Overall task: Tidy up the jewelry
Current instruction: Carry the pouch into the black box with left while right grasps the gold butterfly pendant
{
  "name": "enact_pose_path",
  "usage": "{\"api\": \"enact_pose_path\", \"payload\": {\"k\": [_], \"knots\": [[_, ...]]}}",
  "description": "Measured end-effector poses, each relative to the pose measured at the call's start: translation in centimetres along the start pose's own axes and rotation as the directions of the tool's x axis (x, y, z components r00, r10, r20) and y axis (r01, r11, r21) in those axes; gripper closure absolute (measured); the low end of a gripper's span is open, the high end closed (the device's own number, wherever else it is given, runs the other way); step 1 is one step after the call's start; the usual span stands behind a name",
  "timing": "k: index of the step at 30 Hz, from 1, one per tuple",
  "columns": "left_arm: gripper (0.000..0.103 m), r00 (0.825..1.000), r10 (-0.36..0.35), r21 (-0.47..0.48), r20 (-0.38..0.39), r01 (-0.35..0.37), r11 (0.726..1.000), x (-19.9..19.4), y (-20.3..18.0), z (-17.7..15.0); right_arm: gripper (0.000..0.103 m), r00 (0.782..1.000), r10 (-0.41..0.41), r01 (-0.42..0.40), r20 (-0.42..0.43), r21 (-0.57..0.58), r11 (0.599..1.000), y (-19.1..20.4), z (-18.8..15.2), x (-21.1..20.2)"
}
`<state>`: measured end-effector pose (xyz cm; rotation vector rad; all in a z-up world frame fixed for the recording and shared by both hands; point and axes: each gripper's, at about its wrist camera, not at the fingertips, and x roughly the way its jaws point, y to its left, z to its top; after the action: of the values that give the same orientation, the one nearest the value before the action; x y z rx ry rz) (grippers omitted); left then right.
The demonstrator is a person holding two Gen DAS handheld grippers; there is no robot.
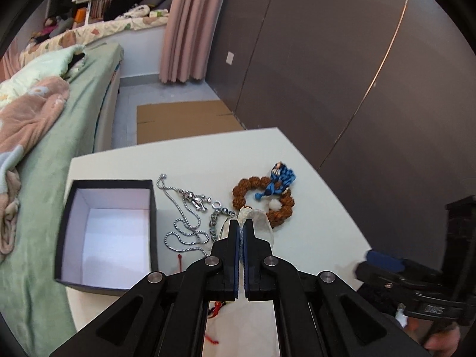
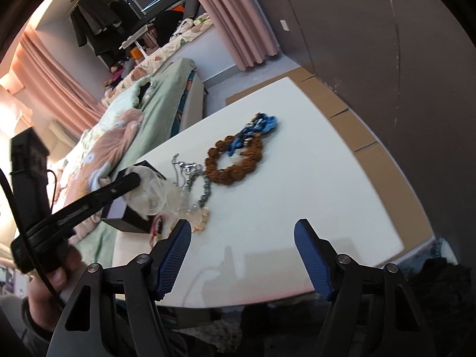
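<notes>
Left gripper [image 1: 241, 226] is clamped shut on a clear pouch [image 1: 261, 223], lifted just off the surface [image 1: 312, 208]. The open box [image 1: 110, 232] lies to its left, just beside the silver chain [image 1: 184, 226] that sits between them; likely next move is a short carry leftward over the chain, then release into the box. The brown bead bracelet [image 1: 261, 199] with blue tassel [image 1: 281, 180] lies just beyond the pouch, toward the right. Right gripper [image 2: 242, 238] has its jaws apart, nothing between them, hovering over bare surface near the front edge; it is nearer the bracelet than the box.
</notes>
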<state>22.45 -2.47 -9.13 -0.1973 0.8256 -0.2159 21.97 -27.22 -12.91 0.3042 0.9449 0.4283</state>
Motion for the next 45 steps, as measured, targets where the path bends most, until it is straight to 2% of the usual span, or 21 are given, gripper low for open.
{"api": "enact_pose_path", "payload": {"k": [13,17,20,28,31,32,33,36,45], "knots": [[0.102,0.997,0.003,-0.044,0.074,0.000,0.999,-5.0,2.6,0.1,0.033,0.995,0.050,-0.050,-0.087,0.000,0.999,3.4,-0.4,4.8],[0.102,0.996,0.015,-0.061,0.088,-0.010,0.998,-6.1,3.8,-0.1,0.049,0.989,0.067,-0.064,-0.131,0.030,0.998,4.0,-0.5,6.7],[0.102,0.995,0.026,-0.078,0.096,-0.019,0.997,-6.8,5.0,-0.3,0.053,0.983,0.082,-0.074,-0.167,0.057,0.996,4.4,-0.6,8.6],[0.102,0.993,0.045,-0.107,0.110,-0.033,0.994,-8.1,7.0,-0.9,0.054,0.983,-0.011,0.014,-0.184,0.016,1.000,6.4,0.0,11.2],[0.102,0.992,0.046,-0.116,0.117,-0.033,0.993,-8.4,7.5,-0.8,0.063,0.980,-0.056,0.058,-0.189,0.006,0.998,6.8,0.1,11.9],[0.102,0.992,0.047,-0.117,0.121,-0.033,0.993,-8.6,7.6,-0.7,0.068,0.979,-0.083,0.084,-0.187,-0.007,0.996,7.0,0.2,12.1],[0.102,0.991,0.047,-0.117,0.126,-0.032,0.993,-8.8,7.8,-0.6,0.079,0.978,-0.099,0.098,-0.184,-0.011,0.995,7.0,0.2,12.1],[0.102,0.988,0.049,-0.110,0.149,-0.033,0.993,-9.2,7.8,0.2,0.087,0.980,-0.082,0.086,-0.179,0.014,0.996,6.5,0.5,12.0],[0.102,0.980,0.051,-0.113,0.192,-0.030,0.993,-9.9,8.4,2.1,0.096,0.990,-0.016,0.020,-0.140,0.022,1.000,6.4,0.6,9.8]]}}
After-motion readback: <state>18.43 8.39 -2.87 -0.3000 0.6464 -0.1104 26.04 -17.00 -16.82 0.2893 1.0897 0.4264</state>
